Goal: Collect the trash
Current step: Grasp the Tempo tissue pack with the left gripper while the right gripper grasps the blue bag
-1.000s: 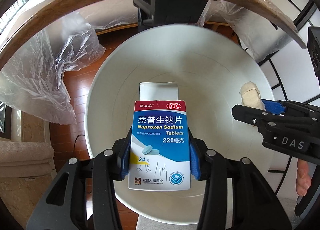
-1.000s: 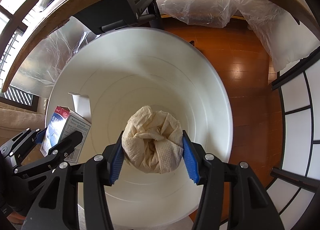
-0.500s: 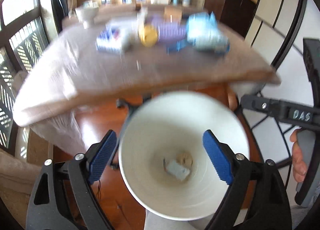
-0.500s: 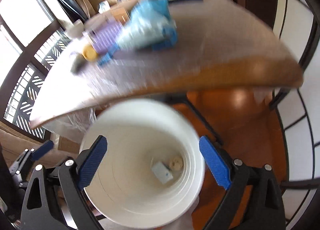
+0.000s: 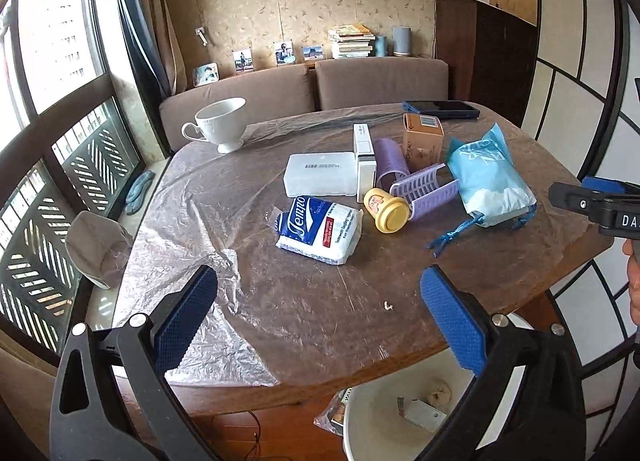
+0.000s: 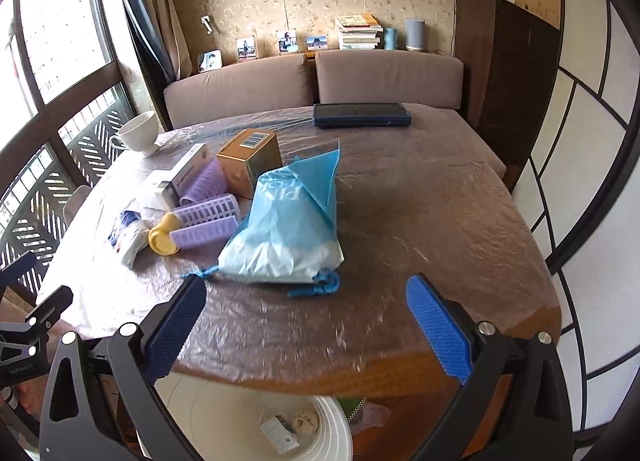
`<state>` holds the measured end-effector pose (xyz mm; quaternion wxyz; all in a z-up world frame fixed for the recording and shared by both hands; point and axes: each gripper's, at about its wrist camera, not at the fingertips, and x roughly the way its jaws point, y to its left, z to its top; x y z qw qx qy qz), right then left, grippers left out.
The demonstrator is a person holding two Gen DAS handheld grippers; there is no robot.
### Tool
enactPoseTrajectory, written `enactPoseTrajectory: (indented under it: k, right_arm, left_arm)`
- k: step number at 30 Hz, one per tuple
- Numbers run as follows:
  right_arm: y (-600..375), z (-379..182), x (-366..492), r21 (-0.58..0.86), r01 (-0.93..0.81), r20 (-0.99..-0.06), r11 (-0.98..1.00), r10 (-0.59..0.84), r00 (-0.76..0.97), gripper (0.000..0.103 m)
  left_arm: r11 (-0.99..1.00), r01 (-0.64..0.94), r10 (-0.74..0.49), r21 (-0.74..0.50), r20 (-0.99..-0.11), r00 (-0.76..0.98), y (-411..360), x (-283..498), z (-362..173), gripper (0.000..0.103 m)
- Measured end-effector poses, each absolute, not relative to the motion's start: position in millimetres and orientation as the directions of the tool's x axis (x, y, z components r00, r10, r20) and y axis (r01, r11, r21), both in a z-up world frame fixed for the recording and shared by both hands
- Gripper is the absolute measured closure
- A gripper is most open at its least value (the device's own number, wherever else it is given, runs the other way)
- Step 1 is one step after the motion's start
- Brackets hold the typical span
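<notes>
A white trash bin [image 5: 372, 413] [image 6: 224, 413] stands on the floor below the table's near edge. In it lie a medicine box [image 5: 425, 415] [image 6: 279, 434] and a crumpled tissue ball [image 5: 440, 391] [image 6: 305, 419]. My left gripper [image 5: 320, 321] is open and empty above the table's near edge. My right gripper [image 6: 306, 321] is open and empty, also above the near edge; it shows at the right of the left wrist view [image 5: 600, 207]. On the table lie a tissue pack [image 5: 318, 229] [image 6: 127, 237], a blue-white bag [image 5: 486, 181] [image 6: 286, 227] and a yellow-capped bottle [image 5: 386, 209] [image 6: 163, 236].
The wooden table [image 5: 340, 321] [image 6: 440, 221] is covered in plastic film. On it are a white cup [image 5: 220, 128], a white case [image 5: 320, 179], purple hair rollers [image 5: 416, 185] [image 6: 208, 217], a brown box [image 5: 423, 137] [image 6: 250, 161] and a dark blue case [image 6: 362, 115]. A sofa [image 6: 312, 81] stands behind.
Both grippers opened and dropped the medicine box and the tissue ball into the bin. Both then rose and now look over the tabletop.
</notes>
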<state>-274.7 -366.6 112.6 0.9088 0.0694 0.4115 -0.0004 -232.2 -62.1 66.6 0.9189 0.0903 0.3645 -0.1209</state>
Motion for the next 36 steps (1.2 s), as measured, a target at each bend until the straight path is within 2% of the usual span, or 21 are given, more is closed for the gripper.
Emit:
enactPoseTrajectory:
  k: [9, 15, 24, 28, 36]
  right_arm:
    - [-372.1, 84.5, -210.1, 0.23, 0.153, -0.803, 0.961, 0.099, 0.587, 0.004]
    - [-368.4, 69.6, -174.6, 0.193, 0.185, -0.824, 0.964, 0.057, 0.564, 0.009]
    - [-357.7, 58.5, -154.6, 0.195, 0.168, -0.839, 0.966, 0.075, 0.539, 0.013]
    - [-354.7, 51.7, -151.5, 0.184, 0.163, -0.849, 0.969, 0.073, 0.523, 0.018]
    - [-350.2, 47.4, -151.5, 0.157, 0.157, -0.853, 0.975, 0.054, 0.518, 0.019]
  left_arm:
    - [0.942, 0.329, -0.182, 0.061, -0.732, 0.656, -68.1, -193.6, 47.8, 0.001]
    - [0.938, 0.344, -0.191, 0.053, -0.749, 0.634, -71.4, -168.7, 41.0, 0.001]
    - [0.917, 0.395, -0.217, 0.056, -0.761, 0.611, -82.1, -152.7, 32.3, 0.001]
    - [0.909, 0.41, -0.214, 0.071, -0.766, 0.606, -84.6, -149.5, 28.5, 0.007]
    - [0.91, 0.41, -0.213, 0.062, -0.778, 0.591, -79.0, -142.5, 23.1, 0.008]
